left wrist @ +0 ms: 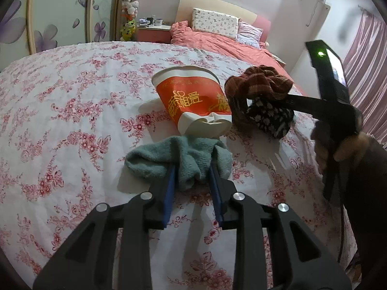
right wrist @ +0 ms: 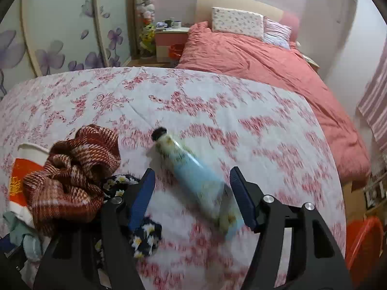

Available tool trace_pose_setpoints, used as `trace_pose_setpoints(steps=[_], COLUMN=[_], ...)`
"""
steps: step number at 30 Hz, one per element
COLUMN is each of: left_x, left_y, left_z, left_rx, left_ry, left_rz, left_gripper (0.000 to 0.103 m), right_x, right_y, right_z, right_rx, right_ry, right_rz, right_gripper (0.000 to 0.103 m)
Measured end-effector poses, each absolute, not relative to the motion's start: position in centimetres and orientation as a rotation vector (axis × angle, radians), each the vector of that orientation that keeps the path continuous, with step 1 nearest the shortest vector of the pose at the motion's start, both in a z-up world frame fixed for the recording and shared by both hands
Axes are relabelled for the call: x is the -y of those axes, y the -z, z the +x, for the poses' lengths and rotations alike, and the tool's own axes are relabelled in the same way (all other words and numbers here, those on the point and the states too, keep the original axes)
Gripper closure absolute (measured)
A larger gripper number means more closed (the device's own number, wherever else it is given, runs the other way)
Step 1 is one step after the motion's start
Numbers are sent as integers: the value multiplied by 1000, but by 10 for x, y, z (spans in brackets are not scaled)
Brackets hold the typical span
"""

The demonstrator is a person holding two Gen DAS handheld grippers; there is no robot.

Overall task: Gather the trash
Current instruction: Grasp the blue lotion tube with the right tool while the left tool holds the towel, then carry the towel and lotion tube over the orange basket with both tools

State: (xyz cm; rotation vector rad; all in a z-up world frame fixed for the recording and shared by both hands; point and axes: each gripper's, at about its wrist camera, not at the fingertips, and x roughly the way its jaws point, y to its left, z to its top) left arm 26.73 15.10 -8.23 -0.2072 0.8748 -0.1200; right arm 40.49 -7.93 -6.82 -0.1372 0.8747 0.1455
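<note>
A crushed orange and white paper cup (left wrist: 193,101) lies on the floral cloth; it also shows at the left edge of the right wrist view (right wrist: 21,166). My left gripper (left wrist: 192,169) is shut on a teal sock (left wrist: 179,159) just in front of the cup. A blue bottle with a black cap (right wrist: 193,176) lies on the cloth. My right gripper (right wrist: 192,176) is open, its blue pads (right wrist: 141,198) on either side of the bottle. A red plaid cloth (right wrist: 72,169) and a black floral sock (right wrist: 145,236) lie to its left.
The floral-covered table (right wrist: 217,101) stands against a bed with a red cover (right wrist: 266,58). A red bin (right wrist: 362,244) sits low at the right. Wardrobe doors (right wrist: 60,24) and a nightstand (right wrist: 171,38) are behind.
</note>
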Motion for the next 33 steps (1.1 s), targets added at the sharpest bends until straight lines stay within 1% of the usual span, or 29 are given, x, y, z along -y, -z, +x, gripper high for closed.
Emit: trace_pose_setpoints(steps=[2,4,10,14,18,20,21,22,24,26,27,28,29,33], left_x=[-151,-150,-149,-149,-149,-147,-145,-143,-139,-136,-134,-133,-133,-128], left_y=[82,82,82,82,82,81,81,80,80,80,79,79,78,77], left_z=[268,268,267,267,268,268,268,268,268,268,268,270,272,275], left_rx=[-875,-875,-875,-874,-874,-874,-874,-875,-877,-879,-883,-889,-893,-899], left_ry=[123,124,121,122,121,122,122,117,106,102,98,98,97,94], left_rz=[-207,-207,-203,-205,-205,-195,-182,-169,-150,-150,-150,-155,-163,-166], left_gripper=[73,73,73,73,72,69,67,66,65,61,59,58,58,58], right_x=[79,82,108,128,133,135,136,136,133,130,129,130,129,138], right_y=[72,71,70,69,70,69,68,66,63,64,67,71,74,74], right_z=[411,409,371,315,274,272,276,278,288,297,304,307,307,275], right_rx=[-892,-894,-921,-955,-963,-959,-953,-940,-917,-909,-923,-942,-950,-931], right_ry=[-164,-196,-113,-26,-25,-38,-33,-33,-39,-37,-42,-54,-58,-61], right_rz=[-142,-102,4,93,124,163,179,187,176,162,162,169,169,138], right_gripper=[43,64,74,74,74,67,59,56,55,55,59,71,76,75])
